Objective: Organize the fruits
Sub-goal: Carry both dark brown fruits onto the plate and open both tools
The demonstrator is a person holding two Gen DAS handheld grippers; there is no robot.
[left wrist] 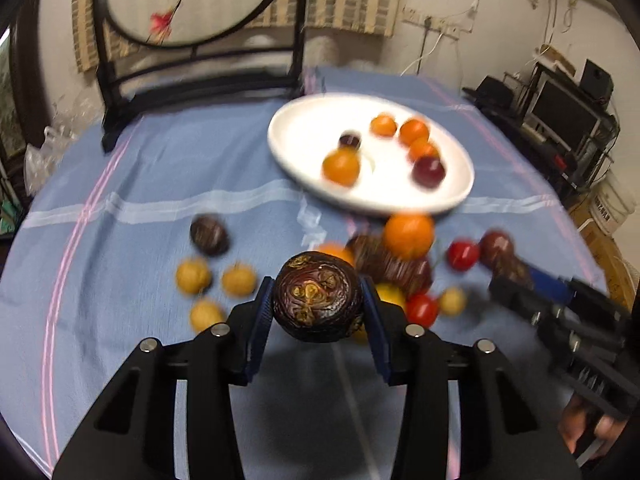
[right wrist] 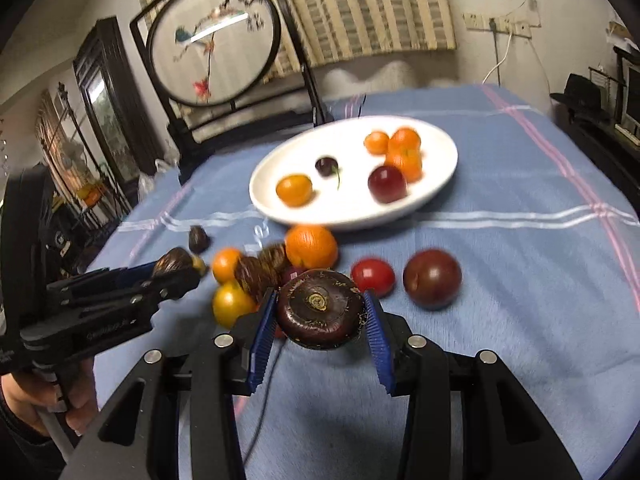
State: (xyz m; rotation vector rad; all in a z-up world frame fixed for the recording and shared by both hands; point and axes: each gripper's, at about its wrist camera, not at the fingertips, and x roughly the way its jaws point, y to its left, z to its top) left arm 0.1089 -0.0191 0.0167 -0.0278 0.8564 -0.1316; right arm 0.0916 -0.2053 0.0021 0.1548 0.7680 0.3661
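Blue tablecloth (right wrist: pixel 500 264): white plate (right wrist: pixel 436 184) holds oranges and dark plums, blurred.
Left gripper (left wrist: pixel 318 300) and right gripper (right wrist: pixel 320 314) each clench dark round fruit.

Between my grippers and the white plate (right wrist: pixel 436 196) a clump blocks the straight line: a big orange (right wrist: pixel 311 246) just short of the near rim, wrinkled dark fruits (right wrist: pixel 260 270) and a yellow one (right wrist: pixel 231 304) beside it. To the right, a red tomato (right wrist: pixel 373 276) and dark plum (right wrist: pixel 432 278) sit apart with a gap between them; beyond the plum the blue cloth (right wrist: pixel 520 280) lies bare. On the plate, room remains at the near middle. The framed screen (left wrist: pixel 192 0) walls off the far left.
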